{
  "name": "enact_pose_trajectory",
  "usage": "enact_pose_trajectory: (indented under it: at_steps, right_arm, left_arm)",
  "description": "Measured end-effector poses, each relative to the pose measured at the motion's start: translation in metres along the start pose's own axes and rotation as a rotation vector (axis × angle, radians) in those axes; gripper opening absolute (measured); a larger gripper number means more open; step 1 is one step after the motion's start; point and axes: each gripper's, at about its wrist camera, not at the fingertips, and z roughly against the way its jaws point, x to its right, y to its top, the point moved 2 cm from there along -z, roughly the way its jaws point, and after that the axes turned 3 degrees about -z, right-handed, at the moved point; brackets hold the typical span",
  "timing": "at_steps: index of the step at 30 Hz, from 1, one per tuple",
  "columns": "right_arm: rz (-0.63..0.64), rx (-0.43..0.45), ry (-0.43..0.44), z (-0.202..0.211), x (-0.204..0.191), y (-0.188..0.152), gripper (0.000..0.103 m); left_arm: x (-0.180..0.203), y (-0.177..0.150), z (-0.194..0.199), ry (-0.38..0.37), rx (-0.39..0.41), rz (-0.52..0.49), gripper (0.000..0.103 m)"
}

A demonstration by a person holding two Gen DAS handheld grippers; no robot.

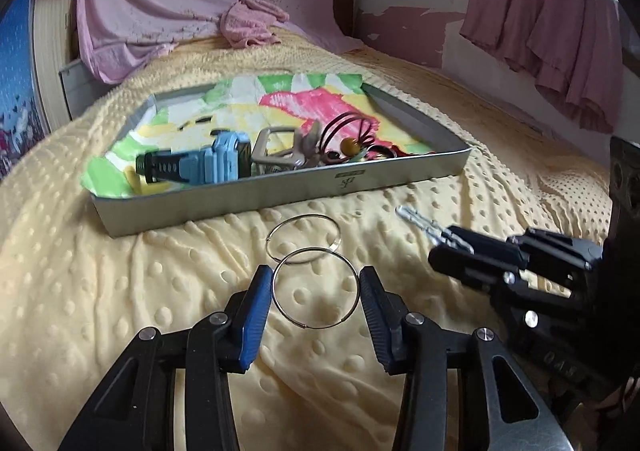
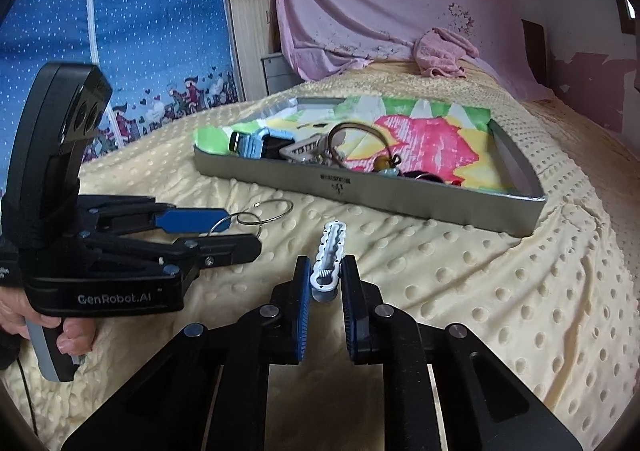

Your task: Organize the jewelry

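A thin metal ring spans the blue pads of my left gripper, which is shut on it just above the yellow bedspread. A second ring lies loose right behind it. At the right, my right gripper is shut on the near end of a white hair clip. The right wrist view shows this clip squeezed between the pads of my right gripper, its far end resting on the bed. Beyond stands a metal tray lined with a bright cloth, holding a blue watch, a buckle, hair ties and beads.
A dotted yellow bedspread covers the bed. A pink towel lies at the far end below a draped pink sheet. Pink clothes hang at the right. A blue curtain stands left, and a hand grips the left gripper's handle.
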Motion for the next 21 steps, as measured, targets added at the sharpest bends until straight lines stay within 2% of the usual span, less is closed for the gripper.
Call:
enact_pose_trajectory:
  at_steps: [8,15,21]
  right_arm:
    - [-0.057,0.098,0.001,0.024,0.014,0.005,0.014]
    - [-0.109,0.17,-0.013,0.042,0.03,0.011,0.014]
    - [-0.123,0.215,-0.06,0.052,0.048,0.021,0.013]
  left_arm:
    - [0.019,0.014,0.022,0.03,0.037,-0.054,0.042]
    - [0.029,0.034,0.033,0.028,0.08,-0.033,0.042]
    - [0.036,0.059,0.04,0.003,0.136,0.006,0.042]
